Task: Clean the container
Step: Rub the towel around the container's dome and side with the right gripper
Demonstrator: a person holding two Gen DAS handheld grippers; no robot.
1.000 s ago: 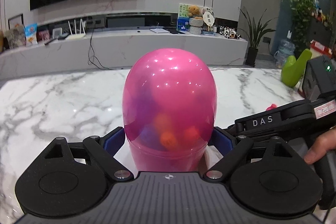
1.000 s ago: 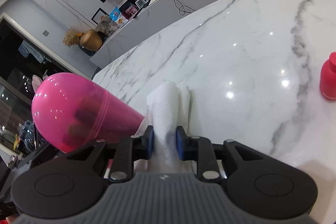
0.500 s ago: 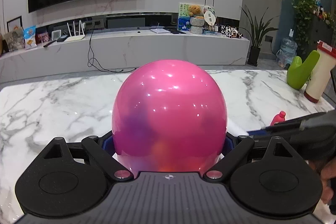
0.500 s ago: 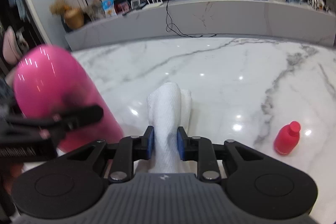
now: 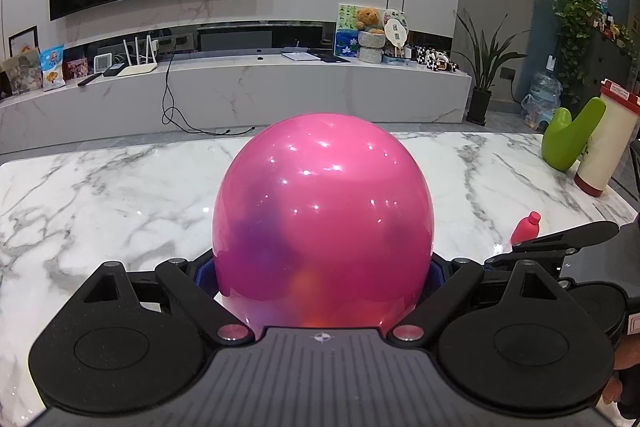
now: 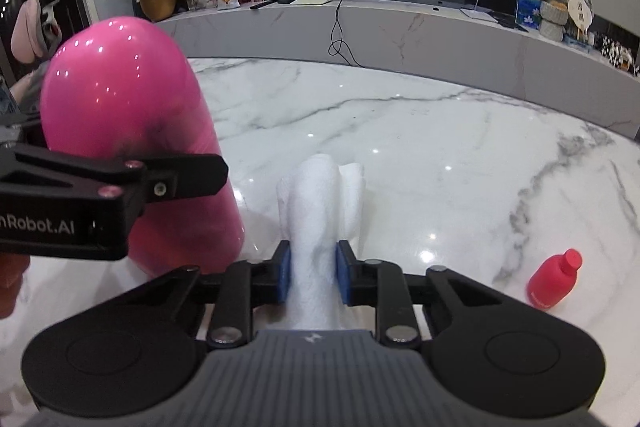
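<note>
A glossy pink, dome-topped container (image 5: pixel 324 195) with dim coloured things inside fills the middle of the left wrist view. My left gripper (image 5: pixel 320 267) is shut on its lower sides. In the right wrist view the container (image 6: pixel 120 99) stands at the left, one left finger (image 6: pixel 180 179) lying across it. My right gripper (image 6: pixel 310 271) grips a folded white cloth (image 6: pixel 316 203), its blue pads closing tighter on it. The cloth hangs just right of the container, apart from it. The right gripper (image 5: pixel 560 239) shows at the right edge of the left wrist view.
The white marble table (image 6: pixel 440 131) spreads below both grippers. A small red bottle (image 6: pixel 554 281) stands on it to the right. At the far right edge stand a green object (image 5: pixel 568 139) and a white canister (image 5: pixel 608 143) with a red lid. A long sideboard runs behind the table.
The right gripper has rolled level with the cloth still held. The container has tipped toward the left camera, its dome now facing it. The right gripper sits lower and farther right in the left view.
</note>
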